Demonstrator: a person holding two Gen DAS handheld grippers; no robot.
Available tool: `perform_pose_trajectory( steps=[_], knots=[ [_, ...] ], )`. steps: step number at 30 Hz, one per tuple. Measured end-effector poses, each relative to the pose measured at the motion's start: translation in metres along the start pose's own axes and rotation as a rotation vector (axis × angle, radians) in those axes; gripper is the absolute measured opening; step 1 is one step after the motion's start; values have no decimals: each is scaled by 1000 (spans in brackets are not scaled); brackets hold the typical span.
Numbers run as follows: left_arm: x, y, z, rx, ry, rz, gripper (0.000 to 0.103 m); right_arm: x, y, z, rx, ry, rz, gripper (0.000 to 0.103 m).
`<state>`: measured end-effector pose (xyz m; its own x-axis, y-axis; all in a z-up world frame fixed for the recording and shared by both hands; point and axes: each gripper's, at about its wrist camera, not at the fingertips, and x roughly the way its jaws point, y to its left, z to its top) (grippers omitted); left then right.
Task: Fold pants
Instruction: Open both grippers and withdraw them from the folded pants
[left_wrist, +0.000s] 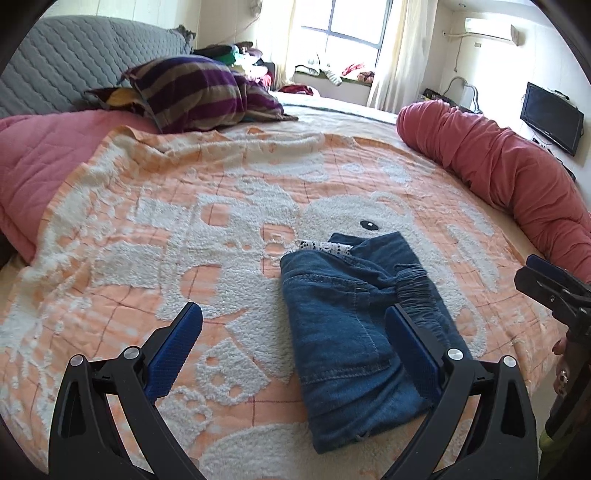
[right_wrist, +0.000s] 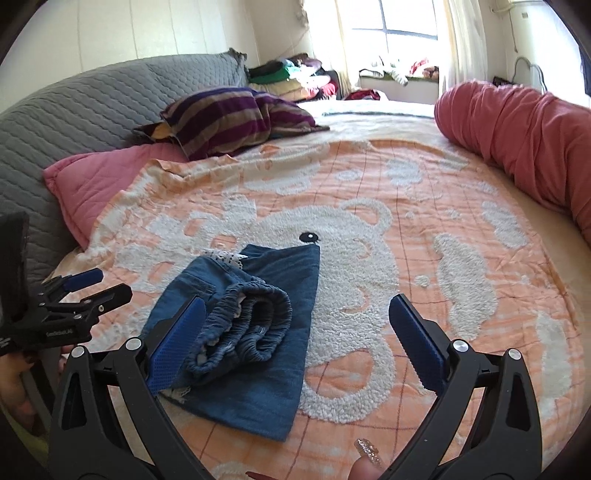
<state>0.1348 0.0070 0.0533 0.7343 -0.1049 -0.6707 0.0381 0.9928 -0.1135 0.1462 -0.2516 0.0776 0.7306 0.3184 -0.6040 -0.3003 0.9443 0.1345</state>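
Pants (left_wrist: 343, 332) partly behind hand-held gripper finger (left_wrist: 413, 350).

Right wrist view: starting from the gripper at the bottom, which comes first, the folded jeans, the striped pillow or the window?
From the right gripper, whose jaws stand open with nothing gripped:
1. Folded jeans, just ahead on the blanket, by the left finger.
2. Striped pillow, farther up the bed, to the left.
3. Window, at the room's far end, top right.

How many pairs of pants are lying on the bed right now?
1. The folded denim pants lie on the orange-and-white blanket near the bed's front edge, ahead of both open grippers. More clothes are heaped far back by the window, too small to identify.
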Motion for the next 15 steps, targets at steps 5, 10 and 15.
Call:
perform_pose_trajectory(
  steps=[5,10,15],
  knots=[
    [-23,-5,-11,2,-31,-2,98,-24,4,-8,-18,-29,11,94],
    [-42,-13,-27,6,-45,-11,98,-48,6,-24,-34,-52,12,94],
    [-52,-18,-50,17,-25,-19,99,-62,7,-39,-38,-50,13,94]
  ],
)
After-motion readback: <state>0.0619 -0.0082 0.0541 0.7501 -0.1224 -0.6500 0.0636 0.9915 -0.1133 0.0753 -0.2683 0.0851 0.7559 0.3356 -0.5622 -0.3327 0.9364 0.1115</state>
